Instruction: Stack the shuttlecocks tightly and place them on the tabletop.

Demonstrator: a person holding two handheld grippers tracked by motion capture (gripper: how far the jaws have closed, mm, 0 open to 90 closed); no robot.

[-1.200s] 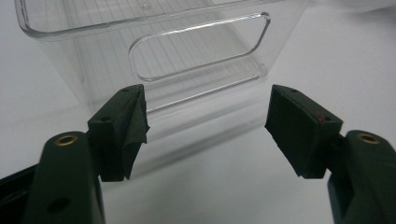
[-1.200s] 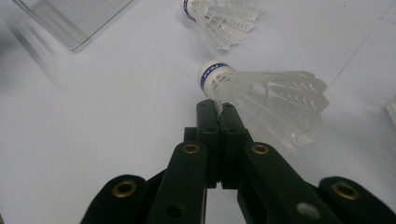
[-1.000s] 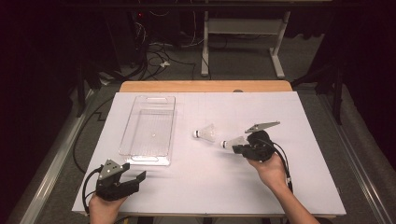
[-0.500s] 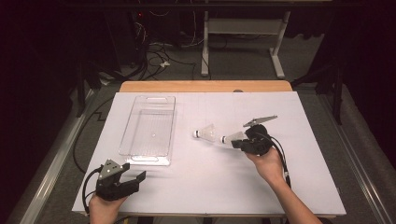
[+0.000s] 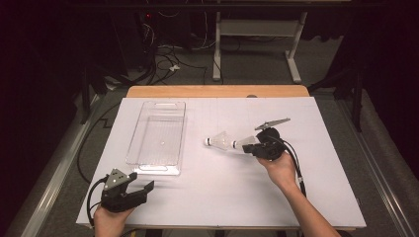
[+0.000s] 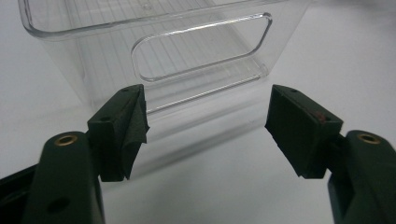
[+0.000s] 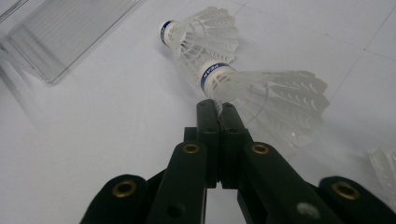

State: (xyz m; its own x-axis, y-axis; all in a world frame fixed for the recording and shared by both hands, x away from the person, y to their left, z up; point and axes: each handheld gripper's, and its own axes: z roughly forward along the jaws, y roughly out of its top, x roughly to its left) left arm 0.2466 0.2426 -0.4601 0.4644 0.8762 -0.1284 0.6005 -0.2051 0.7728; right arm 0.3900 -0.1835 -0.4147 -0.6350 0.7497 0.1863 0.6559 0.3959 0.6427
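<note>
Right gripper (image 7: 218, 105) closed tight, jaws pinching the edge of the near shuttlecock's (image 7: 261, 95) feather skirt, seen also in the high view (image 5: 253, 146) just right of the table's middle, held from below by a hand (image 5: 281, 170). Near shuttlecock (image 5: 243, 143) lying on its side, white cork with a blue band pointing away from the jaws. Just beyond it a second shuttlecock (image 7: 198, 35), also on its side, its skirt overlapping the first one's cork; whether touching, hard to tell; in the high view (image 5: 220, 142) just left of the first. Left gripper (image 6: 205, 126) with jaws wide apart and nothing between them, resting at the near left corner of the table (image 5: 129, 192), pointed at the end wall of a clear plastic bin (image 6: 154, 51). Bin (image 5: 158, 138) standing lengthwise on the white table cover (image 5: 217, 197), well left of the shuttlecocks
</note>
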